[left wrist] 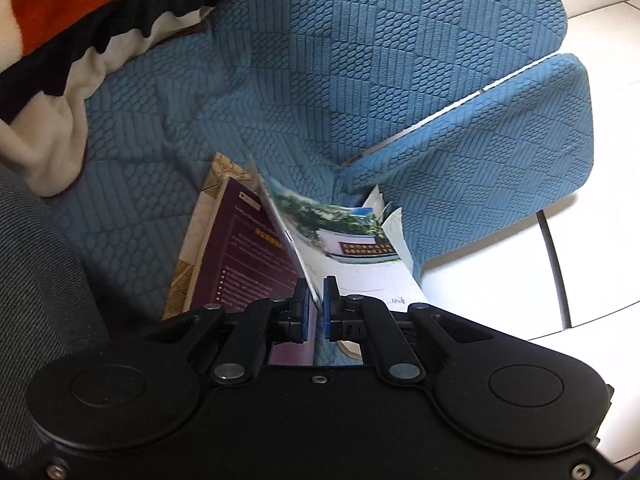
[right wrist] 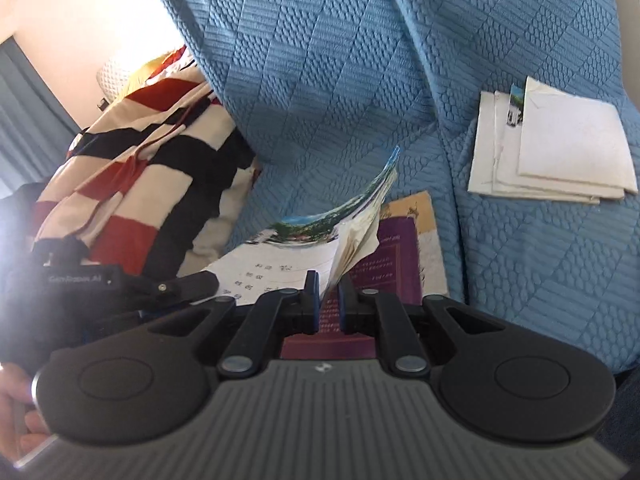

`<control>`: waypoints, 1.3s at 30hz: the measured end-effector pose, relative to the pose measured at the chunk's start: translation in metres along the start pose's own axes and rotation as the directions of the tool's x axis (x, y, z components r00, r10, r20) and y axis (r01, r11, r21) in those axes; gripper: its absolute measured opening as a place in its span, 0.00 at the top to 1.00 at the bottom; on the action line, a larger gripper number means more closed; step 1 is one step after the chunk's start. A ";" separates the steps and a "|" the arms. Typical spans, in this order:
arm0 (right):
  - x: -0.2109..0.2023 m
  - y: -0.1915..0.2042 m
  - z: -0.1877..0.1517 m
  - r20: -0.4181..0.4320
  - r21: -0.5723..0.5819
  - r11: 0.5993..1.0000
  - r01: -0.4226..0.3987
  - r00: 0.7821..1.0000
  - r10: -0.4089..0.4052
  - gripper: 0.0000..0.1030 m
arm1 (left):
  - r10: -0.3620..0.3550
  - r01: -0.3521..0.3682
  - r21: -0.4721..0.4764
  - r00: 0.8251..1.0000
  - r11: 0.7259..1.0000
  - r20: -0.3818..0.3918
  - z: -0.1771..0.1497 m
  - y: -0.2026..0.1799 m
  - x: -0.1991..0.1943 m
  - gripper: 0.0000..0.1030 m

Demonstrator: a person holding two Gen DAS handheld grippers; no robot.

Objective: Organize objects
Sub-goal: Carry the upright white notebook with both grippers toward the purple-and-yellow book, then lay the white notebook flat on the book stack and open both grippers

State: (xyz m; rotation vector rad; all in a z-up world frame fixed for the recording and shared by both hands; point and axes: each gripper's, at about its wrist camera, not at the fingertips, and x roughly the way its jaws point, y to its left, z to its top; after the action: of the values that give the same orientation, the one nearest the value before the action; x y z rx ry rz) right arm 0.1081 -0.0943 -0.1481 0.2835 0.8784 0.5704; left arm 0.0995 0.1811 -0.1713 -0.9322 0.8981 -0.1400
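A thin booklet with a photo cover [left wrist: 344, 236] is lifted off the blue quilted sofa cover [left wrist: 360, 80]. My left gripper [left wrist: 316, 304] is shut on its near edge. In the right wrist view the same booklet [right wrist: 304, 248] hangs bent, and my right gripper [right wrist: 328, 292] is shut on its loose pages. Under it lies a purple book [left wrist: 248, 256], also in the right wrist view [right wrist: 384, 256], on top of a beige patterned book [left wrist: 218, 184]. The left gripper's body [right wrist: 120, 284] shows at the left of the right wrist view.
A red, black and cream striped pillow [left wrist: 72, 24] lies on the sofa, also in the right wrist view [right wrist: 140, 168]. Folded white papers [right wrist: 552, 148] rest on the sofa arm. White floor tiles [left wrist: 500, 292] and a black cable [left wrist: 556, 264] are at right.
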 end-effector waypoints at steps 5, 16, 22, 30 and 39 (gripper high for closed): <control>0.005 0.002 -0.010 -0.011 -0.013 1.000 0.013 1.000 -0.013 0.88 | 0.037 -0.037 0.002 0.999 0.999 -0.020 -0.003 0.006 0.003 0.95; -0.002 -0.004 -0.023 -0.055 0.004 1.000 -0.002 0.998 0.002 0.88 | 0.099 -0.096 0.034 0.992 0.995 -0.080 -0.014 0.005 0.003 0.96; 0.002 -0.006 -0.033 -0.094 0.013 1.000 0.024 0.995 -0.023 0.88 | 0.161 -0.154 0.065 0.980 0.986 -0.120 -0.019 0.005 0.009 0.96; 0.009 -0.013 -0.040 -0.169 0.063 0.997 0.054 0.985 -0.043 0.86 | 0.226 -0.212 0.103 0.962 0.972 -0.154 -0.024 0.007 0.013 0.96; 0.019 -0.022 -0.051 -0.235 0.074 0.994 0.086 0.970 -0.067 0.86 | 0.288 -0.273 0.106 0.942 0.956 -0.170 -0.027 0.014 0.018 0.96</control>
State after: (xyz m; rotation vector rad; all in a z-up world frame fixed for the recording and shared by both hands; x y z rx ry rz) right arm 0.0846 -0.1007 -0.2018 0.2606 1.1369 0.5015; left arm 0.0878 0.1640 -0.2000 -0.7143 1.1795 -0.0174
